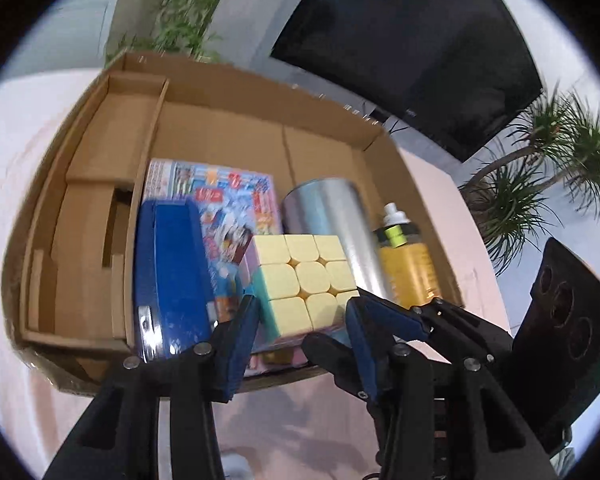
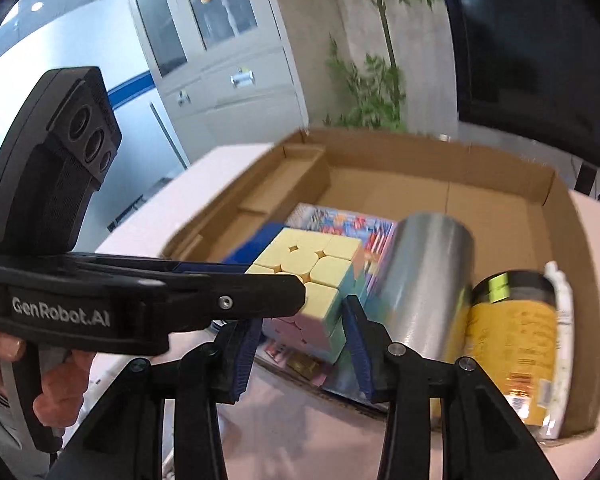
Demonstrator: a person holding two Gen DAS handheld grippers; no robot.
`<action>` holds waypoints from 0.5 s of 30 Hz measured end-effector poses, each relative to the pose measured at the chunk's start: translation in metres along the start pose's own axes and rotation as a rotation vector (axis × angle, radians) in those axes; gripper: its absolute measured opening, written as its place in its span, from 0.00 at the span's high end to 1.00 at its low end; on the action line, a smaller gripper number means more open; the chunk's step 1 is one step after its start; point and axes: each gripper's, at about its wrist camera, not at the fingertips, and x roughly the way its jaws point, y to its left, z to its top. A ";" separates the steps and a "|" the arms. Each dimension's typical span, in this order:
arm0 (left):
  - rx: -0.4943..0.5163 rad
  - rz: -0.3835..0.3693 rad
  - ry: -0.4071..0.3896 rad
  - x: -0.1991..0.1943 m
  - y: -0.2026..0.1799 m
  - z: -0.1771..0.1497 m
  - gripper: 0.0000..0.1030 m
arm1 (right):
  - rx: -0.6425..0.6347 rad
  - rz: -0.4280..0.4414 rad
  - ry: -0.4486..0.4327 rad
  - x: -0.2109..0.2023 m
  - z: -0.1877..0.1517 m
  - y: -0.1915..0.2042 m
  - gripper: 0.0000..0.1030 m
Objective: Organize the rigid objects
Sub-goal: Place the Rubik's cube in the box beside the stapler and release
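A pastel puzzle cube [image 1: 306,280] with a yellow top sits in an open cardboard box [image 1: 228,92], on a colourful flat package [image 1: 228,196]. My left gripper [image 1: 302,316] has its blue pads on both sides of the cube and looks shut on it. My right gripper [image 2: 300,320] also brackets the cube [image 2: 312,276] from the front with its pads against its lower sides. The left gripper's body [image 2: 148,300] crosses the right wrist view. In the box stand a blue case [image 1: 168,276], a silver cylinder [image 1: 340,216] and a yellow bottle [image 1: 410,264].
The box [image 2: 500,160] rests on a pale pink table [image 1: 284,420]. Its left part holds a cardboard insert [image 1: 96,208]. A dark screen [image 1: 412,40] and plants [image 1: 540,176] stand behind. A grey cabinet [image 2: 216,52] is at the back left.
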 end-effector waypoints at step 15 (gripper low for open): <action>0.095 0.092 -0.068 -0.062 -0.002 -0.045 0.17 | 0.012 -0.031 0.008 -0.022 -0.027 0.034 0.11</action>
